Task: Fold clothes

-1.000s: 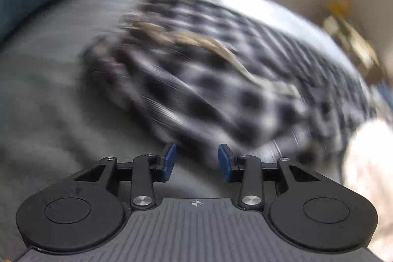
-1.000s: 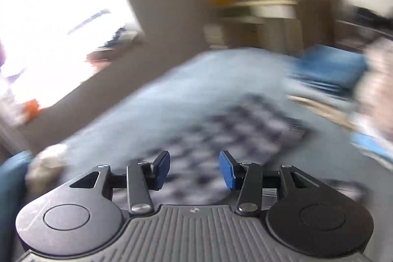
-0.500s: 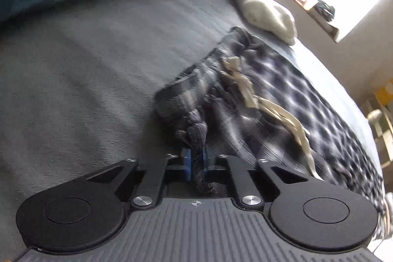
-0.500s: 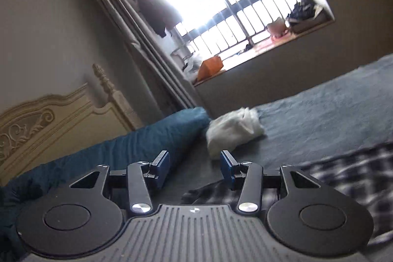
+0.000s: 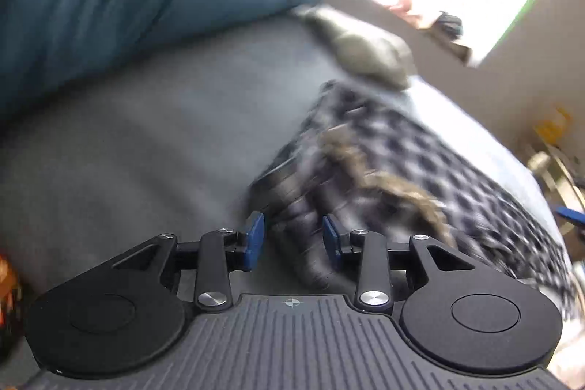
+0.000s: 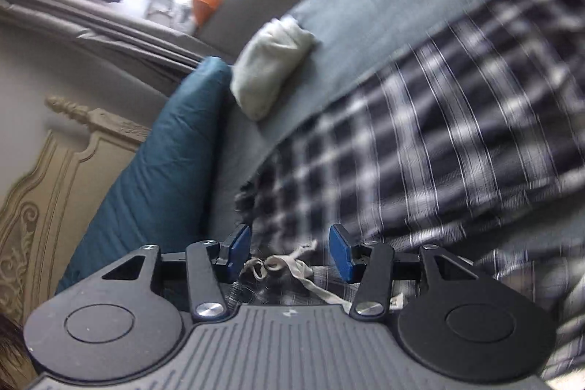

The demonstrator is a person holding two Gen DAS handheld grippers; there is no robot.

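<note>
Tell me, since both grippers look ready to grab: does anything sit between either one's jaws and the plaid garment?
Nothing visible does. The plaid garment already bunches between the open jaws of the left gripper. The right gripper is open over its cloth, with only the garment's own drawstring lying there.

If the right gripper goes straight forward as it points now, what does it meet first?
Most likely the plaid trousers: the open right gripper already has their drawstring between its fingers, checked cloth directly ahead. Depth is unclear.
</note>
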